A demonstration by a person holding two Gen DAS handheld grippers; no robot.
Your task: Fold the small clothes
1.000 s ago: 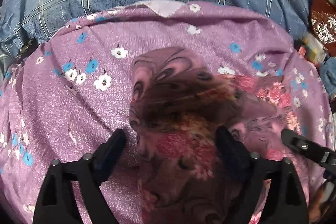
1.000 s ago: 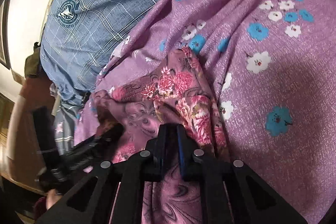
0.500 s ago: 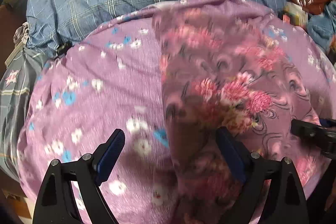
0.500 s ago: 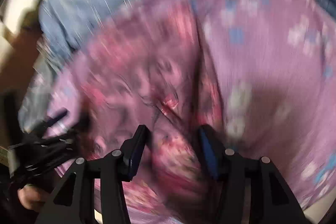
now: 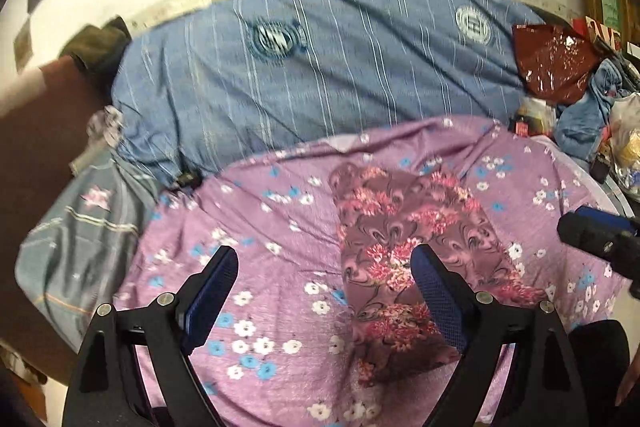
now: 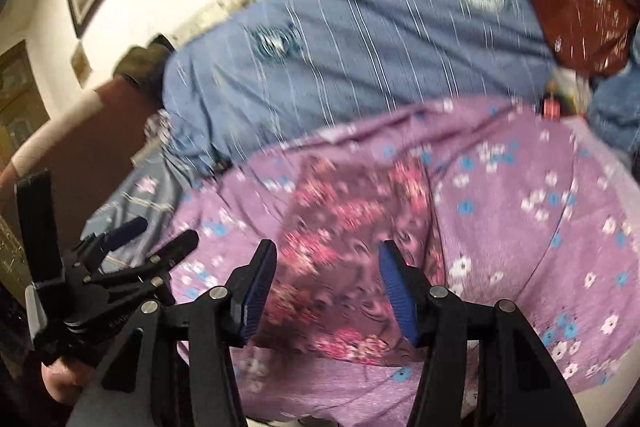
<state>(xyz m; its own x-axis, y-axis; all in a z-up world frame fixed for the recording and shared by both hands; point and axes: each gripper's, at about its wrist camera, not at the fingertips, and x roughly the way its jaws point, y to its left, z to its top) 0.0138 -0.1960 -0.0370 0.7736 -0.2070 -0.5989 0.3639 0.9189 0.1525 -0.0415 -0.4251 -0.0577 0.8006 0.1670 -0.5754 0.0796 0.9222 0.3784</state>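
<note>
On the bed, over the purple flowered sheet (image 5: 280, 267), the folded floral garment (image 5: 404, 251) lies as a long strip, its far end toward the blue plaid blanket (image 5: 320, 75), its near edge close to the sheet's front border. Left tongs (image 5: 324, 299) apart, holding nothing; right pad overlaps the garment's near right edge in view, left pad over bare sheet. Right tongs (image 6: 326, 287) apart, empty, straddling the garment's near end; view blurred. Open sheet on both sides of the garment. Clutter at the far right edge: dark red foil bag (image 5: 556, 63), blue cloth (image 5: 588, 115). Brown bed end (image 5: 36, 131) bounds the left
</note>
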